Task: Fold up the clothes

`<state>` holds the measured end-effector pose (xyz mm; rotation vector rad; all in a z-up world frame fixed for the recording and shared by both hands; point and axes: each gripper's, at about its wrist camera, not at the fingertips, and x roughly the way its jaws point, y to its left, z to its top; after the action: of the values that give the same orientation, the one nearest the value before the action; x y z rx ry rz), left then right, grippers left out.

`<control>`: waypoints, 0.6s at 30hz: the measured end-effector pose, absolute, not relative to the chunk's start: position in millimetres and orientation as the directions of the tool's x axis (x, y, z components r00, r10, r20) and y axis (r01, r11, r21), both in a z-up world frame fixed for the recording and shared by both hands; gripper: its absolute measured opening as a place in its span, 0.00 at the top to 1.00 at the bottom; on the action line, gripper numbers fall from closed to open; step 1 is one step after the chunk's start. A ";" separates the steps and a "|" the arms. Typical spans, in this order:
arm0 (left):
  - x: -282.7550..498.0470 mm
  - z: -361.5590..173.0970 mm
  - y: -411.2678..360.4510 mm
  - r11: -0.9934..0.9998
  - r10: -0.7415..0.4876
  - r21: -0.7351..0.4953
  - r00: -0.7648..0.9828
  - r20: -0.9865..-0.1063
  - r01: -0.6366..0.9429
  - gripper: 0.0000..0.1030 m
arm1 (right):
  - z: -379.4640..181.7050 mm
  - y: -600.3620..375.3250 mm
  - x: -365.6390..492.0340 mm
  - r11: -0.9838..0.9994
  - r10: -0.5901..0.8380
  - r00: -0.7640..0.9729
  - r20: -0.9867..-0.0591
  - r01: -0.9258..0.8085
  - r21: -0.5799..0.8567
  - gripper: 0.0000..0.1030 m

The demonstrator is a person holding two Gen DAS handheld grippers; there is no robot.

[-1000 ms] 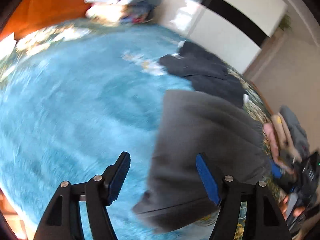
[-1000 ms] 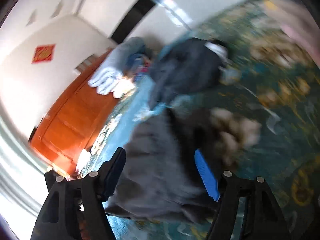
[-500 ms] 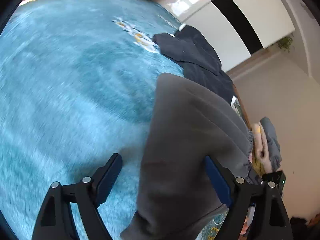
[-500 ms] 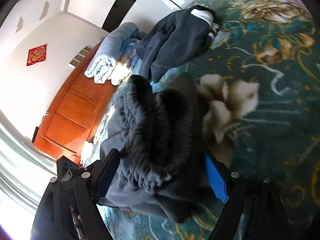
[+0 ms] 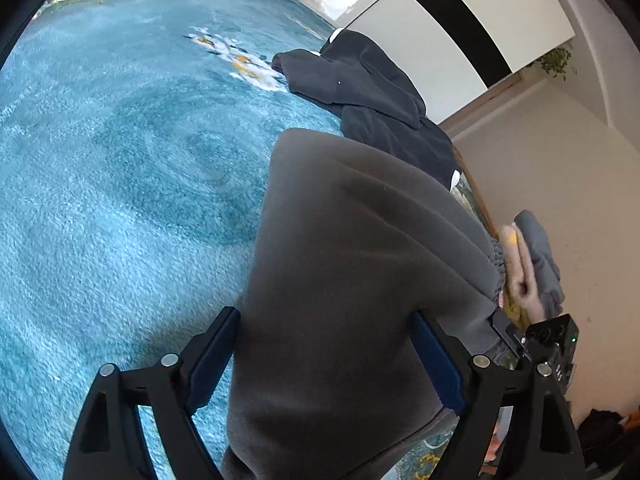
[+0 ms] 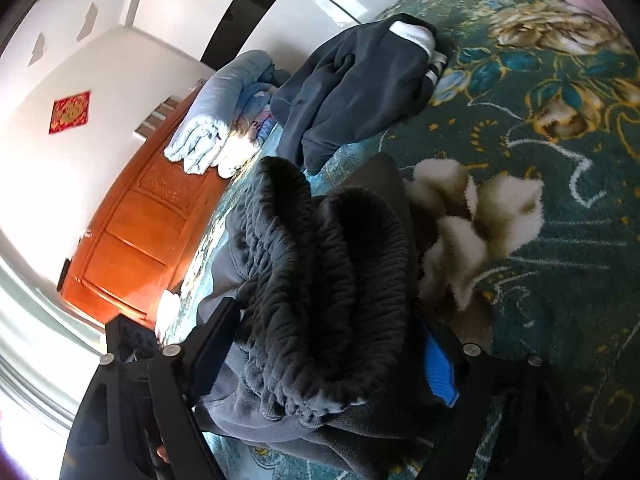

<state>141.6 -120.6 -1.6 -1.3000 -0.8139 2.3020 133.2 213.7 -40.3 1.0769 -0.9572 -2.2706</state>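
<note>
Folded grey sweatpants (image 5: 360, 264) lie on the blue floral blanket (image 5: 120, 168). My left gripper (image 5: 324, 360) is open, its jaws straddling the near end of the folded pants. In the right wrist view the pants' elastic waistband (image 6: 320, 280) bunches up between the jaws of my right gripper (image 6: 324, 356), which is open around it. A dark navy garment (image 5: 368, 96) lies crumpled beyond the pants, also in the right wrist view (image 6: 360, 84).
A pile of light blue and white bedding (image 6: 224, 120) sits by the orange wooden headboard (image 6: 140, 232). Folded pink and grey items (image 5: 532, 264) lie at the bed's right edge. White wardrobe doors (image 5: 460, 32) stand behind.
Both grippers have moved closer to the grey pants, which now fill the space between the jaws. The views have steadied from blur.
</note>
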 end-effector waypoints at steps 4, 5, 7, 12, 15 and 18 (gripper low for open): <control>144.9 1.1 -118.8 -0.769 0.564 -0.638 -0.505 -0.653 -0.034 0.23 | -37.3 213.2 133.8 -0.663 -0.632 -0.590 -0.503 0.077 0.744 0.30; 145.8 1.7 -118.8 -0.769 0.563 -0.638 -0.505 -0.654 -0.031 0.26 | -36.5 213.2 134.0 -0.663 -0.630 -0.589 -0.505 0.071 0.745 0.33; 148.9 4.6 -119.1 -0.768 0.566 -0.639 -0.504 -0.652 -0.036 0.34 | -33.4 212.0 133.8 -0.667 -0.623 -0.591 -0.513 0.057 0.743 0.37; 153.5 12.0 -120.8 -0.761 0.580 -0.646 -0.510 -0.635 -0.062 0.45 | -19.5 208.1 136.8 -0.660 -0.620 -0.595 -0.511 0.045 0.750 0.44; 160.6 19.0 -121.3 -0.748 0.595 -0.660 -0.512 -0.620 -0.069 0.49 | -11.0 208.8 141.8 -0.661 -0.621 -0.594 -0.511 0.047 0.749 0.45; 170.0 26.5 -118.6 -0.740 0.610 -0.666 -0.507 -0.609 -0.092 0.49 | 1.2 211.9 148.4 -0.658 -0.626 -0.602 -0.496 0.066 0.750 0.46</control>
<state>170.0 -118.6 26.5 -1.2423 -0.8027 2.2699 148.4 211.9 1.2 1.0927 -0.9894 -2.2820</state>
